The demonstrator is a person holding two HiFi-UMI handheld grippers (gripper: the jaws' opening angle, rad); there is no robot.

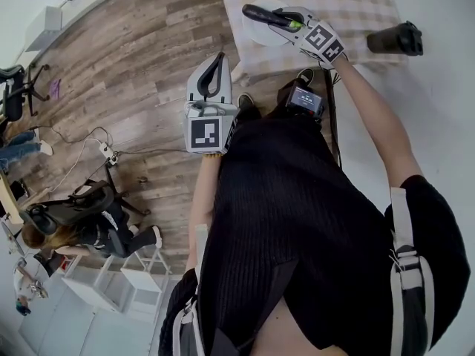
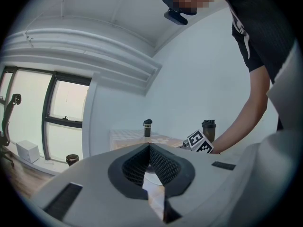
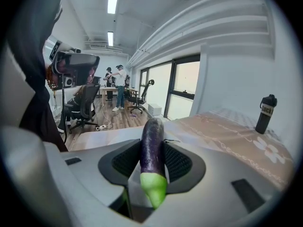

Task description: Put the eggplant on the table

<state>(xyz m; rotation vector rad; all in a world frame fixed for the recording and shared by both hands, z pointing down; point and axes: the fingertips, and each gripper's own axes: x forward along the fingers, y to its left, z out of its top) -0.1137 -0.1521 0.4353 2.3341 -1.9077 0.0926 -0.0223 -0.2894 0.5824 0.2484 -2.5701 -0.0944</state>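
Note:
A dark purple eggplant (image 1: pixel 261 15) with a green stem end (image 1: pixel 295 26) sits between the pads of my right gripper (image 1: pixel 271 18), which is shut on it. It hangs above a white plate (image 1: pixel 256 34) on the table (image 1: pixel 349 2) with its checkered cloth. In the right gripper view the eggplant (image 3: pixel 152 148) points forward out of the gripper (image 3: pixel 152 162), stem end towards the camera. My left gripper (image 1: pixel 218 56) hovers over the wooden floor, short of the table's near left corner, its tips together and nothing in it. In the left gripper view its pads (image 2: pixel 161 164) meet.
A dark shaker cup (image 1: pixel 395 38) lies by the table's right edge. A black bottle (image 3: pixel 266 113) stands on the cloth. Office chairs (image 1: pixel 74 202), cables and people occupy the floor at the left. A window wall (image 3: pixel 182 91) runs beyond the table.

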